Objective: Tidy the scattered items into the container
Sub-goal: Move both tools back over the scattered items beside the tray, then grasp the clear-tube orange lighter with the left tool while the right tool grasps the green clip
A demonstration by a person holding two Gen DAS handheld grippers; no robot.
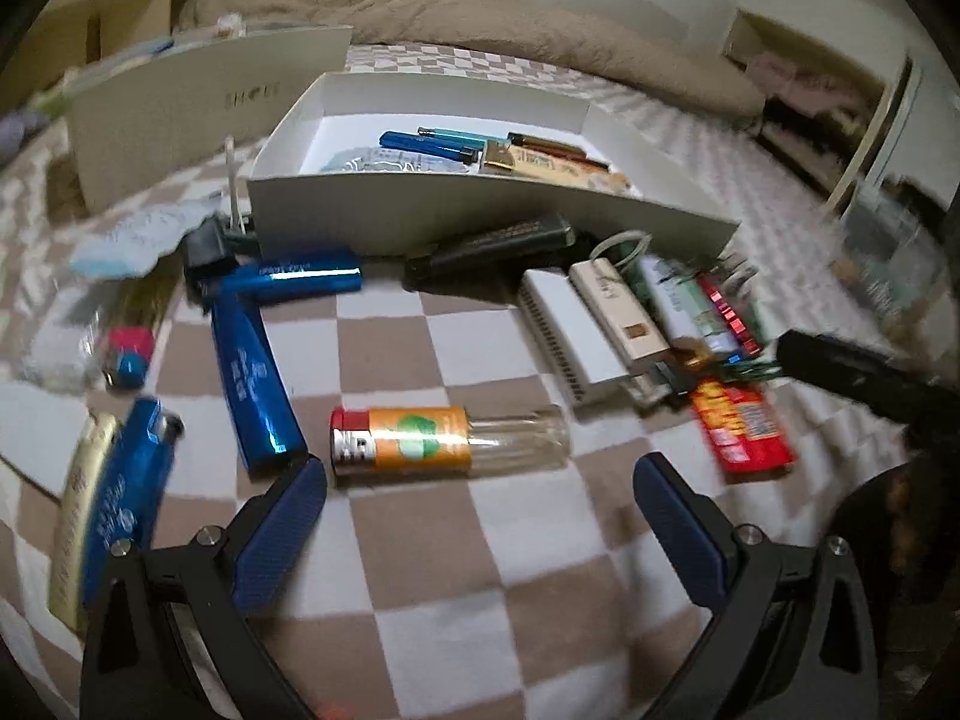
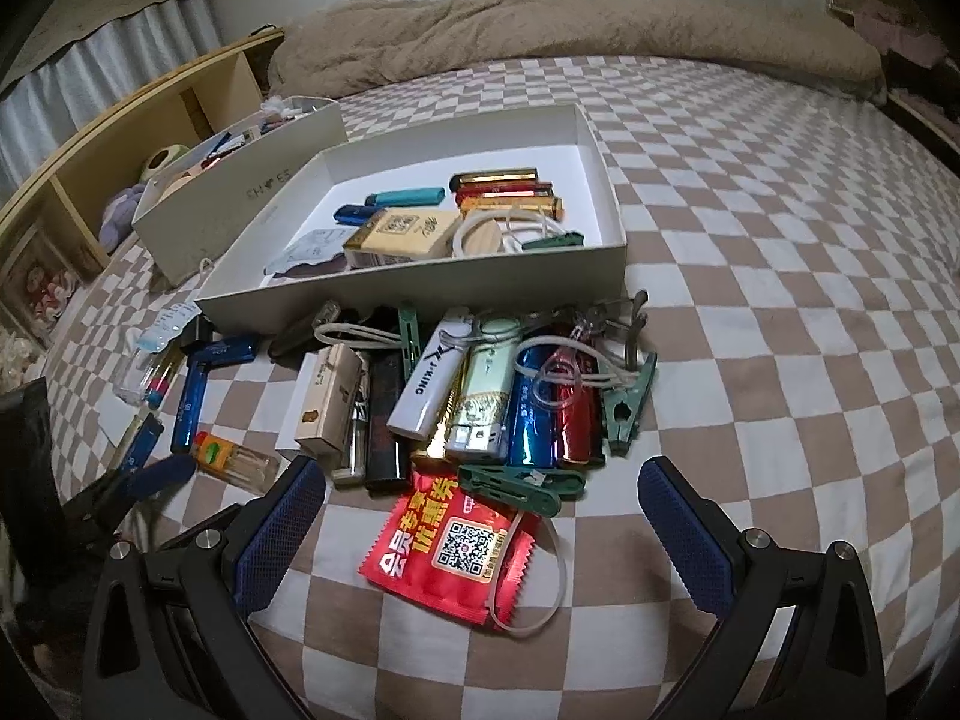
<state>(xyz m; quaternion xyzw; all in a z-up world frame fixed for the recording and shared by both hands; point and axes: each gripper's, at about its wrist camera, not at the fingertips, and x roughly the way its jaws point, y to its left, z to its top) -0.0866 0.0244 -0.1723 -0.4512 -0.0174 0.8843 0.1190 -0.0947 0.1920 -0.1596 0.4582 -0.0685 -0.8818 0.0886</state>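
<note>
Left wrist view
- Left gripper [image 1: 480, 480]: fingers spread wide, holding nothing, low over the checked bed cover [image 1: 480, 570].
- Small bottle [image 1: 450, 441]: red cap, orange label, clear body; lies on its side between the finger tips, touching neither.
- Blue lighters [image 1: 255, 384]: several, lying left of the bottle.
- White box [image 1: 480, 210]: open, shallow, beyond the bottle; lighters and packets inside.
- Mixed pile [image 1: 630, 324]: pale lighters and a red packet, right of the bottle, just before the box.

Right wrist view
- Right gripper [image 2: 480, 492]: fingers apart, empty, above the bed.
- Red sachet [image 2: 450, 546]: QR code on its face, lies between the fingers, a pale loop under it.
- Lighter heap [image 2: 480, 396]: white, green, blue and red lighters with green clips, between sachet and box.
- White box [image 2: 420, 288]: holds lighters, a yellow pack, a cord.
</note>
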